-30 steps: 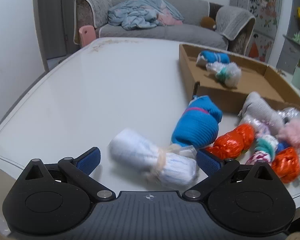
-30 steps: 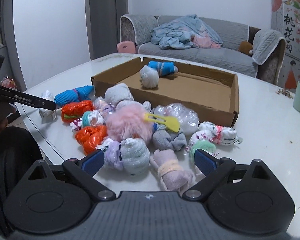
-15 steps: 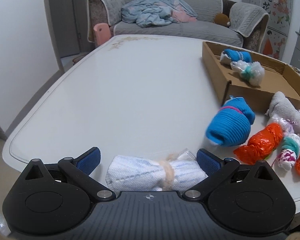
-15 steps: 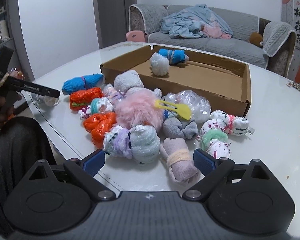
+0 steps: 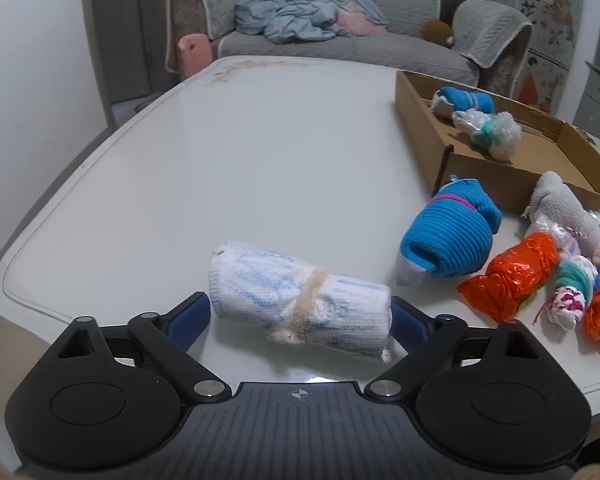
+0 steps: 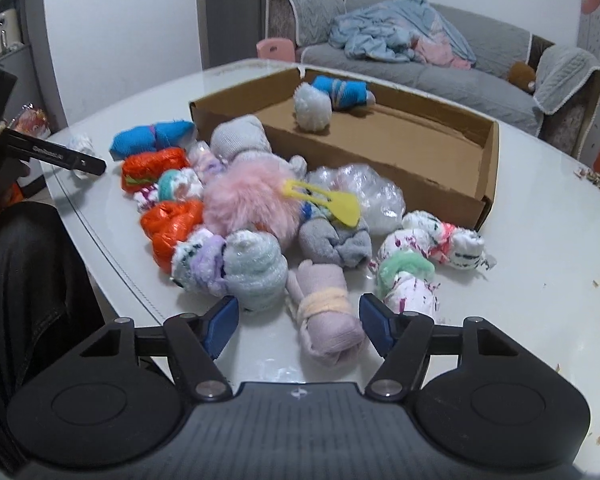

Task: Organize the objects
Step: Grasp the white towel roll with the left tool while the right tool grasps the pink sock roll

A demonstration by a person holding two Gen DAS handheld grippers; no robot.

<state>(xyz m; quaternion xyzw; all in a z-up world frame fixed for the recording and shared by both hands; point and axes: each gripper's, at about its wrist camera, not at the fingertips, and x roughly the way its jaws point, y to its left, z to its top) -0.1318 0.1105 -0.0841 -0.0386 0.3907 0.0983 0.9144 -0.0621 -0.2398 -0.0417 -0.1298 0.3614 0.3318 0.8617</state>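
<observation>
A white-and-blue sock roll (image 5: 300, 300) tied with a peach band lies crosswise on the white table (image 5: 240, 168). It sits between the jaws of my left gripper (image 5: 300, 314), which are closing, with the pads right at its two ends. In the right wrist view a lilac sock roll (image 6: 328, 320) with a peach band lies between the closing jaws of my right gripper (image 6: 298, 328). The left pad is still clear of it. A cardboard box (image 6: 340, 152) holds a blue roll (image 6: 342, 92) and a white ball (image 6: 312, 106).
A heap of sock rolls lies in front of the box: pink fluffy ball (image 6: 244, 204), yellow clip (image 6: 324, 200), orange bundles (image 6: 172, 228), grey roll (image 6: 334, 242), blue roll (image 5: 448, 240). The left tool's black finger (image 6: 60, 156) shows at the far left. A sofa stands behind.
The left view has swung over the white-and-blue roll, which now lies between its jaws; those jaws have narrowed slightly. The right jaws have closed in markedly around the lilac roll.
</observation>
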